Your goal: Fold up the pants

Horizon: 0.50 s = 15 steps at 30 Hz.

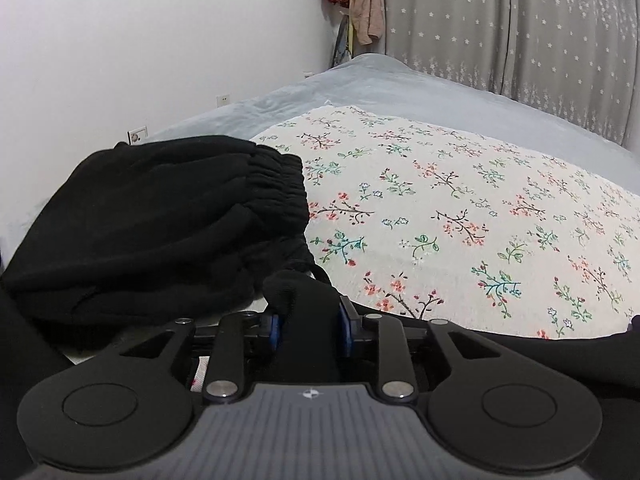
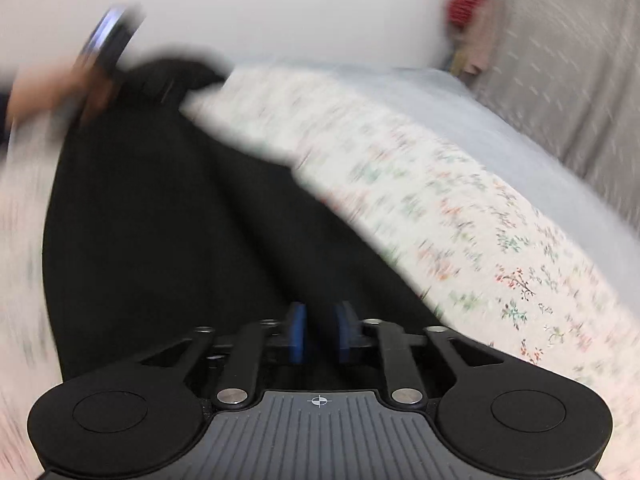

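The left gripper (image 1: pixel 310 322) has its 2 blue-padded fingers (image 1: pixel 275 326) pinched on a fold of the black fabric pants (image 1: pixel 160 220). The right gripper (image 2: pixel 318 330) stands narrow over the same cloth; grip unclear. The pants lie bunched on the floral white bedspread (image 1: pixel 460 220), elastic waistband (image 1: pixel 276 184) farthest.

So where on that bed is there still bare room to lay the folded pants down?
The floral blanket lies bare to the right of the black pants, out to the grey sheet by the curtain. It is crowded at the near left, where the pants pile up and the left gripper pinches black cloth.
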Each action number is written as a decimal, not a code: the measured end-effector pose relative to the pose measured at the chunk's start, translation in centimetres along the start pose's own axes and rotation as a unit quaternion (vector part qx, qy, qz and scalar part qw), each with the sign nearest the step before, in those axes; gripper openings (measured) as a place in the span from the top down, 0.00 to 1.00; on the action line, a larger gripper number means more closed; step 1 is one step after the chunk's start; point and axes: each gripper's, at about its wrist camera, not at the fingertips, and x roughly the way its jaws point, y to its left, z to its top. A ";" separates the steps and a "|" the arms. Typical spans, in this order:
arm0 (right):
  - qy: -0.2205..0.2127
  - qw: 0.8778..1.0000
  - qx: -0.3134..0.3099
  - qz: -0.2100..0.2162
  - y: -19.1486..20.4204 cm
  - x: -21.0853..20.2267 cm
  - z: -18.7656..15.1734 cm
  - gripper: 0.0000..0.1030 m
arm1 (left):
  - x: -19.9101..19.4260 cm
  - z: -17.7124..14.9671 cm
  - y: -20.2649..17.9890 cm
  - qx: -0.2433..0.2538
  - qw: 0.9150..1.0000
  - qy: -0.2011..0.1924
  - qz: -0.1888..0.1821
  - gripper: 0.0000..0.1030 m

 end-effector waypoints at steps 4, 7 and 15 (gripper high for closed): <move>-0.001 0.991 0.122 0.062 -5.4 3.7 3.9 0.68 | 0.3 -0.5 -0.8 0.005 1.000 -0.004 0.007 0.65; 0.034 0.974 0.184 0.127 -6.9 8.9 6.2 0.68 | 0.3 -0.6 -0.7 0.003 1.000 -0.007 0.003 0.65; 0.082 0.931 0.278 0.221 -4.5 18.9 8.9 0.68 | 0.1 -0.8 -0.4 0.001 1.000 -0.011 -0.004 0.65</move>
